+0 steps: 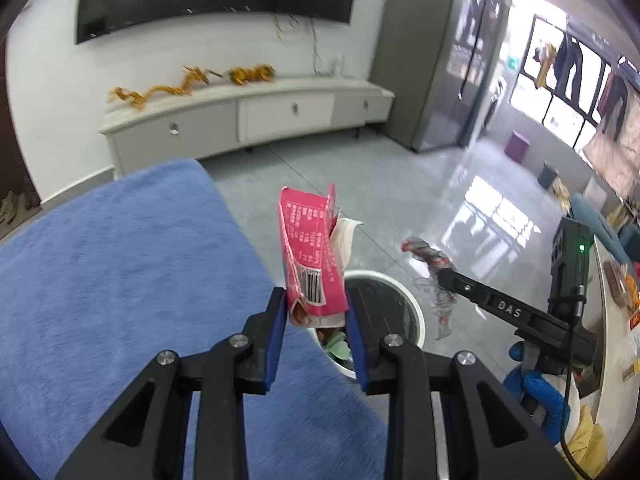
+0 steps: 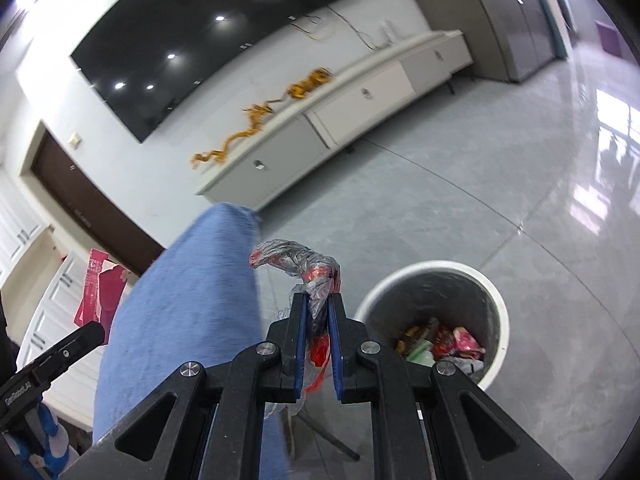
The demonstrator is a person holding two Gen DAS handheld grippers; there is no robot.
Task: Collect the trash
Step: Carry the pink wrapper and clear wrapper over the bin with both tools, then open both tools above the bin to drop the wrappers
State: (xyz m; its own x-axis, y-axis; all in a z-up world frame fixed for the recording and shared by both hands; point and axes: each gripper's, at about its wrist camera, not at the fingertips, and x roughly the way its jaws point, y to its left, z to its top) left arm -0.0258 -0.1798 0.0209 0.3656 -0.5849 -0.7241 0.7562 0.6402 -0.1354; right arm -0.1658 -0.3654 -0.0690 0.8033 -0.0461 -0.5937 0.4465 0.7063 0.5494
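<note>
Light and crushable, the torn pink cardboard carton sits pinched at its base in the left tool, while the right tool clamps flimsy crumpled clear plastic wrap near the round white bin.

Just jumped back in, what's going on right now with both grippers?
A person is collecting trash with two handheld grippers. The left gripper is clamped on a pink carton, and the right gripper is shut on a crumpled clear plastic wrapper. Both are held near the white trash bin, which already contains litter. Nothing has been dropped yet.
</note>
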